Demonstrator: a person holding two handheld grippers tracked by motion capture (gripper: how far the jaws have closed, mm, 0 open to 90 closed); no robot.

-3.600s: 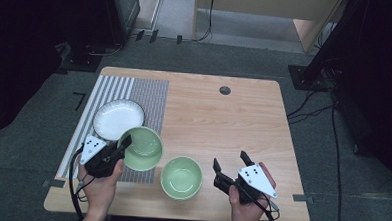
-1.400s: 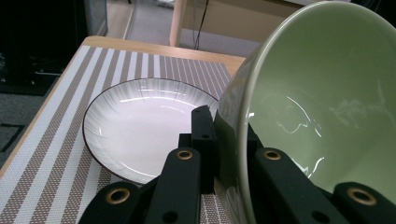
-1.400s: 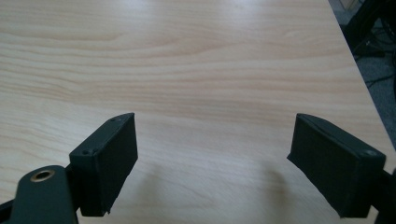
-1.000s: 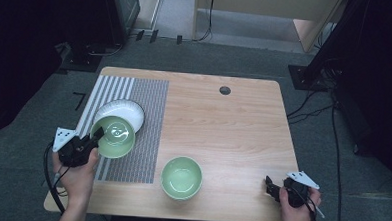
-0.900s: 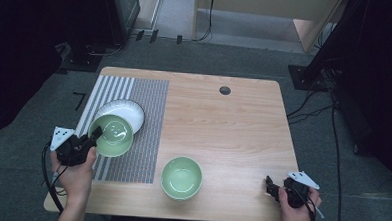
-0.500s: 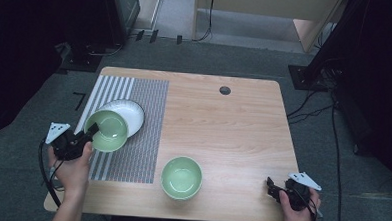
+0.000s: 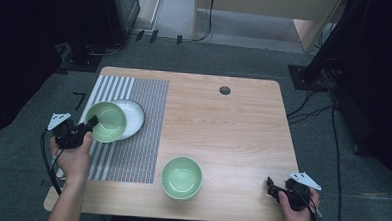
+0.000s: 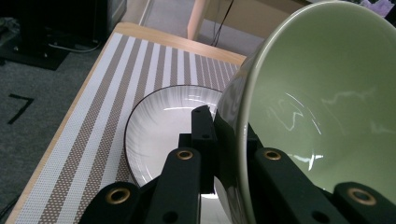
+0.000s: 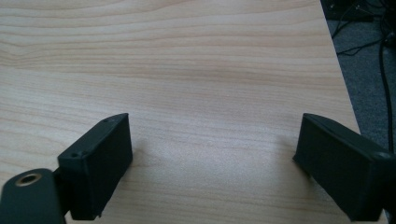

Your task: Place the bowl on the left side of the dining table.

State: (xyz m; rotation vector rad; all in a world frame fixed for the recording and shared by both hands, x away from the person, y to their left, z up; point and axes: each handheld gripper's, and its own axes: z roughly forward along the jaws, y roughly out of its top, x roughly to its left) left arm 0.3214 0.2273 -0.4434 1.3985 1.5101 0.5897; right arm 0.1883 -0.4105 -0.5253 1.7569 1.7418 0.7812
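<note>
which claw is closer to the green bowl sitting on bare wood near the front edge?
Right, narrowly. The right claw sits open at the table's front right corner, level with the green bowl. The left claw is farther back over the striped mat, clamped on the other green bowl.

A wooden table carries a striped mat on its left half and a dark round grommet toward its far edge. Black cables trail over the grey floor at right.
</note>
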